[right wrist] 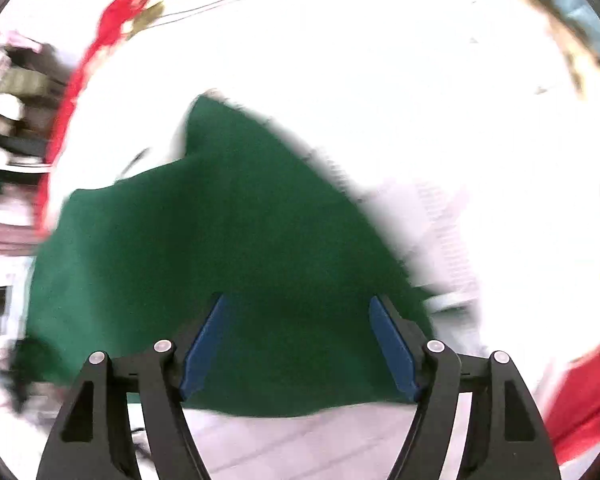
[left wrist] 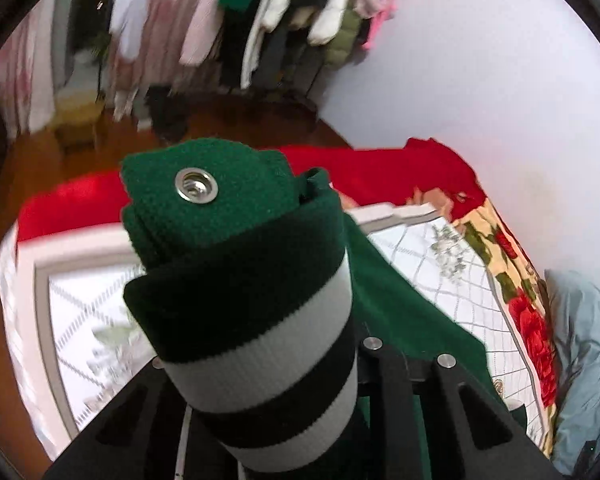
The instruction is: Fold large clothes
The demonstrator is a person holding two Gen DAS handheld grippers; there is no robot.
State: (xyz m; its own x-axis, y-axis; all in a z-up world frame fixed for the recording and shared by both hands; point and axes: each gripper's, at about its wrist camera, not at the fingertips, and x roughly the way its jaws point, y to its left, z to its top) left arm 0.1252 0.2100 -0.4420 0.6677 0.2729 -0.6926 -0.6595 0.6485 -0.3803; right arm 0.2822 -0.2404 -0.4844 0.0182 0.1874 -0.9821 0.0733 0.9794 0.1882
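In our left wrist view the left tongs (left wrist: 260, 360) are clamped on the green jacket (left wrist: 220, 208). A bunched wad of its hem fills the space between the fingers: the ribbed band (left wrist: 268, 364) of dark green and white stripes wraps over them, and a fold of knit with a silver snap (left wrist: 196, 186) stands up above it. The tips themselves are buried under the cloth, so we judge the grip from the fabric gathered there. From this wad the jacket trails down to our right, toward the bed (left wrist: 440, 280).

In our right wrist view the right tongs (right wrist: 298, 344) stand apart, their blue pads (right wrist: 204, 344) wide of each other with nothing between them. They hang above a broad spread of the green jacket that lies on the white quilt (right wrist: 420, 100). The jacket's near edge runs just below the pads, and its far edge rises to a blurred peak toward the middle of the bed. This view is smeared, so we cannot make out finer folds.

Past the jacket the quilt lies open on the far and right sides. A red blanket (left wrist: 360, 168) rims the foot of the bed, a rose-print cover (left wrist: 516, 280) lines the wall side, and a pale blue garment (left wrist: 580, 352) sits beyond that. Off the bed we see wooden floor (left wrist: 28, 168) and a rack of hanging clothes (left wrist: 228, 20).
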